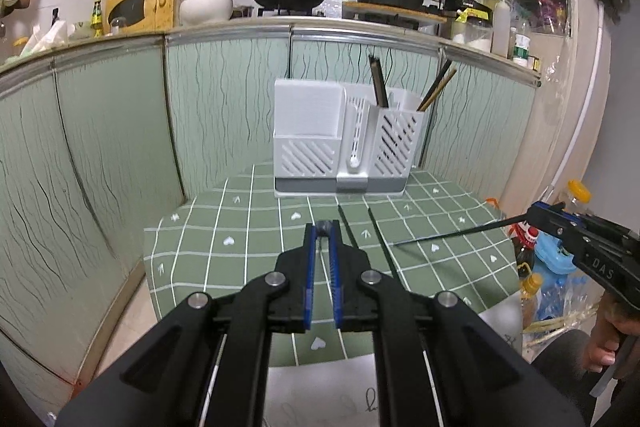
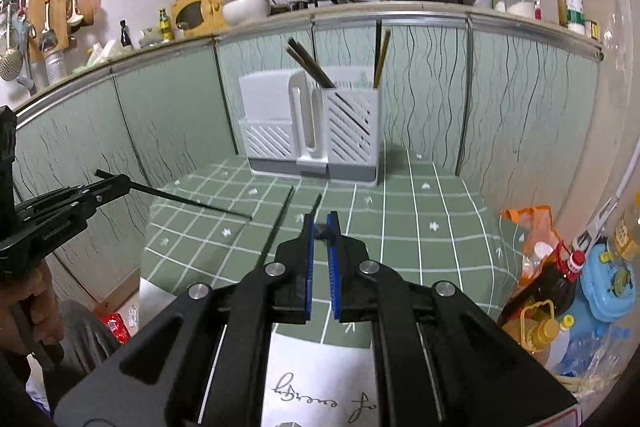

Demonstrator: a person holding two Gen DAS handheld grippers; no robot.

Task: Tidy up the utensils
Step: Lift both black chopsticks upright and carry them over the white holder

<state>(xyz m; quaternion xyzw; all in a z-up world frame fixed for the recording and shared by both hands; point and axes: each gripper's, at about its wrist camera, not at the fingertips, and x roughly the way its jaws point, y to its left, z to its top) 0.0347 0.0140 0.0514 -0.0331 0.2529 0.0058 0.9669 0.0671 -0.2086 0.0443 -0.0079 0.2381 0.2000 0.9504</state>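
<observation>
Both grippers hang above the green checked tablecloth [image 1: 248, 227], each clenched on one black chopstick. The left gripper [image 1: 325, 227] pinches its chopstick [image 2: 180, 198] by one end, and the right gripper [image 2: 320, 227] does the same with its own chopstick [image 1: 452, 235], the free ends slanting down toward the cloth. Two more chopsticks [image 1: 362, 231] lie at mid-frame. The white utensil holder [image 1: 348, 143] stands upper centre, a few sticks already in its slotted cup. Gripped so near the end, either stick could, I think, swivel and miss that opening or snag on its rim.
</observation>
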